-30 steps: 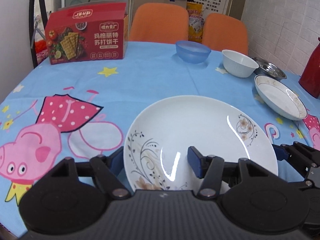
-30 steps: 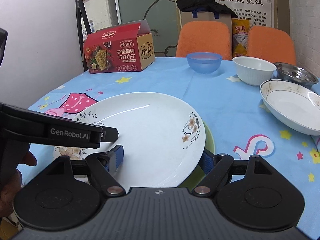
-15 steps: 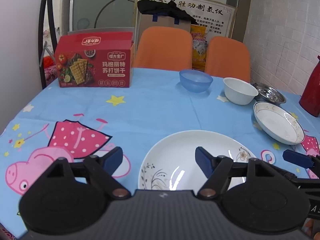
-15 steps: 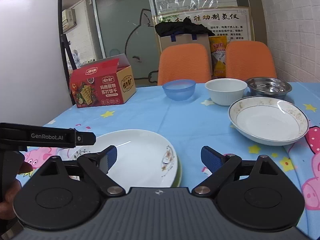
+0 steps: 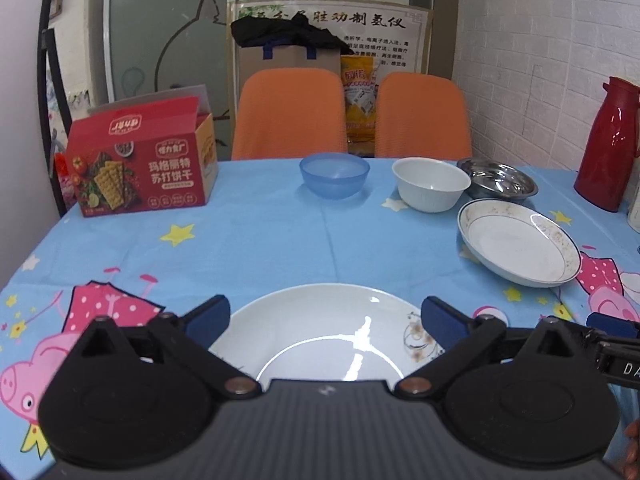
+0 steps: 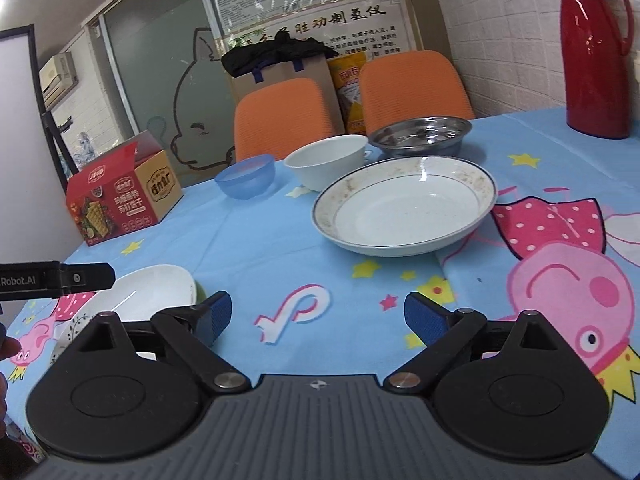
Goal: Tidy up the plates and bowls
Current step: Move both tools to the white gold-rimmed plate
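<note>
Now, step: plate [image 5: 320, 336] set down, left gripper [image 5: 326, 320] fingers just spread wide, empty.
Right gripper [image 6: 318, 316]: open, empty.
Next: reach rimmed dish [image 6: 404, 208].

Both wrist views look low across the table [image 5: 280, 240], sharing its far bowls

Legible text: red cracker box [image 5: 142, 168], far left ahead of left claw, front reads "玛格丽特 苏打饼干", logo above unreadable. Wall poster [image 5: 362, 20] straight ahead, heading partly read "胜动制氢仪". Black gripper bar [image 6: 56, 276] left of right claw: "Robot.AI".
</note>
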Action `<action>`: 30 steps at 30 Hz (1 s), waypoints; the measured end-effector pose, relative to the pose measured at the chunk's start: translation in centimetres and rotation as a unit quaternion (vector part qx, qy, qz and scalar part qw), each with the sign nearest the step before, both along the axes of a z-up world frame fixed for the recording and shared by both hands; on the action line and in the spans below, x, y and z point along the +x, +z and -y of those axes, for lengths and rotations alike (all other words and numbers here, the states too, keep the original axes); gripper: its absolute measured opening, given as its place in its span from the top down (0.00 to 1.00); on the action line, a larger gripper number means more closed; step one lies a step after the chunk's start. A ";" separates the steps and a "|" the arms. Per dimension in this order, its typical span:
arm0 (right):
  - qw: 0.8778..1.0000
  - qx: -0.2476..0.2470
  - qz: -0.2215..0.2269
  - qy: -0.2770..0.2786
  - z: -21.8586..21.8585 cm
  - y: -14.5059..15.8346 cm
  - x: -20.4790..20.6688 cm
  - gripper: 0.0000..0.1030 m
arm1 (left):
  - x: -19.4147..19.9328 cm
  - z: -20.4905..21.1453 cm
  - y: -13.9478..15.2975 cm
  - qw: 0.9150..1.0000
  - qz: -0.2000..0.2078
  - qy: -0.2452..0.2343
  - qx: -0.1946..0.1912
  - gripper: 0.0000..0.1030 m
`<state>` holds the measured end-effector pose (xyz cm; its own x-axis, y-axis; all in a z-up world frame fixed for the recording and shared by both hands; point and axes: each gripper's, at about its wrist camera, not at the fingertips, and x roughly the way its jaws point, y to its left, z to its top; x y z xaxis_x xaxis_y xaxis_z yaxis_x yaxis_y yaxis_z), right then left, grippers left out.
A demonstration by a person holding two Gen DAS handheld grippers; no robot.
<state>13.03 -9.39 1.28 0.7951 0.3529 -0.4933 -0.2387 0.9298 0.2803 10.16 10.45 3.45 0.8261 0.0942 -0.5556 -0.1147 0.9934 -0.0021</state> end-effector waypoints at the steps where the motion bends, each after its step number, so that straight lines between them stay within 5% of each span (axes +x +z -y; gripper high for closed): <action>1: 1.000 0.004 -0.002 -0.007 0.6 0.0 0.1 0.00 | 0.2 0.5 0.2 1.000 0.000 -0.002 0.005 0.02; 25: 0.996 0.056 -0.014 -0.065 7.4 -0.1 1.6 0.00 | 3.5 6.5 1.2 0.998 -0.023 -0.045 0.039 0.01; 30: 0.997 0.050 -0.017 -0.064 8.0 0.0 2.2 0.00 | 5.9 7.0 1.6 0.996 -0.038 -0.073 0.017 0.01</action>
